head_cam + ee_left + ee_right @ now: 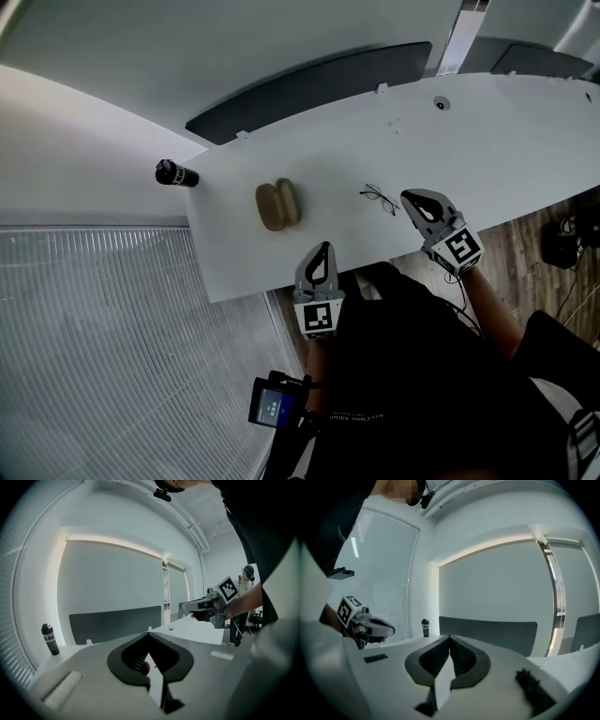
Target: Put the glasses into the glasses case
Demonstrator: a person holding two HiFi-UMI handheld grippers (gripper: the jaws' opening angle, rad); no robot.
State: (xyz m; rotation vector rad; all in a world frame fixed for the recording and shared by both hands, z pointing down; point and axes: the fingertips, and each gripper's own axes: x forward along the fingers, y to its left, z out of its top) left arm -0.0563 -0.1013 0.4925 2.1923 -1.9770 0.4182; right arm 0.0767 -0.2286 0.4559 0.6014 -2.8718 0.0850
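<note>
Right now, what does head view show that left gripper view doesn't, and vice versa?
Head view only: the glasses and the glasses case, lying apart on the white table, with the case nearer the bottle.
Left gripper view only: a look straight along the left gripper, jaws together with nothing between them, plus a lit strip high on the wall.
Both: the bottle, the right gripper with its marker cube, the table, and the dark panel behind it.
</note>
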